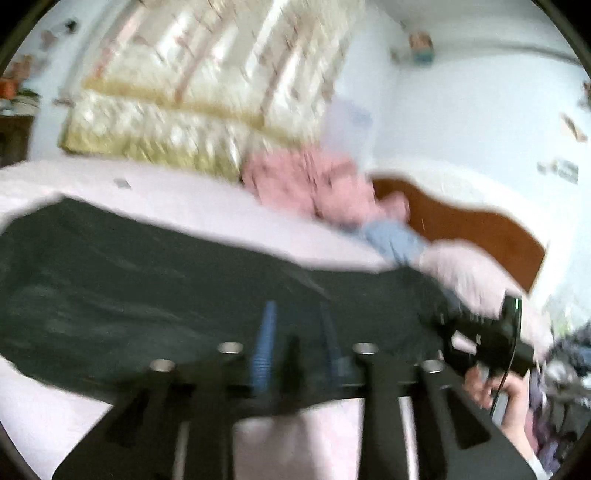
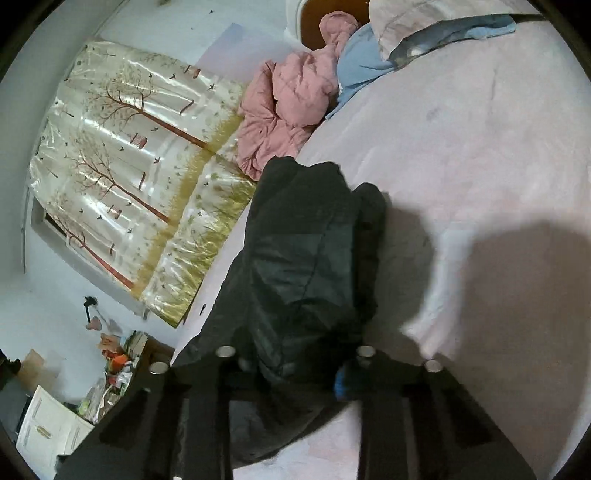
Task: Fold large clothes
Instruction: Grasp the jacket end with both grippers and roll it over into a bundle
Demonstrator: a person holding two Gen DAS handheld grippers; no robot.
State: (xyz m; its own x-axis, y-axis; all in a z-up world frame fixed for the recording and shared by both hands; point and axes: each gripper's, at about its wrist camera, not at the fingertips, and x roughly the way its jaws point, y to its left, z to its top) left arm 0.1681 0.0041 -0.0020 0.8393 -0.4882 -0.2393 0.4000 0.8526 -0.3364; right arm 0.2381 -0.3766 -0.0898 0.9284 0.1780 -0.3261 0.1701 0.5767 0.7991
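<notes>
the dark garment [image 1: 155,280] lies spread over the pale pink bed sheet [image 1: 192,199]. in the blurred left wrist view it stretches across the frame, and the left gripper [image 1: 295,332] has its blue-ribbed fingers [image 1: 266,332] set narrow, pinching the near edge of the cloth between them. the right gripper [image 1: 480,332] shows at the right of that view, held in a bare hand [image 1: 495,387], at the garment's far end.

in the right wrist view the garment [image 2: 306,258] is bunched into a thick fold that runs up from the right gripper [image 2: 295,369]. the cloth fills the space between the fingers and hides most of them; only a blue fingertip [image 2: 341,384] shows, pressed against the fabric, so the tongs are clamped on it.

on the sheet [image 2: 461,147] well beyond sit a pink puffy jacket [image 2: 291,103] and a light blue cloth [image 2: 362,62] beside a pillow [image 2: 417,26]. a tree-printed curtain [image 2: 122,177] hangs on the wall, and a wooden headboard [image 1: 461,225] stands behind the bed. a cluttered desk [image 2: 118,369] stands below the curtain.
</notes>
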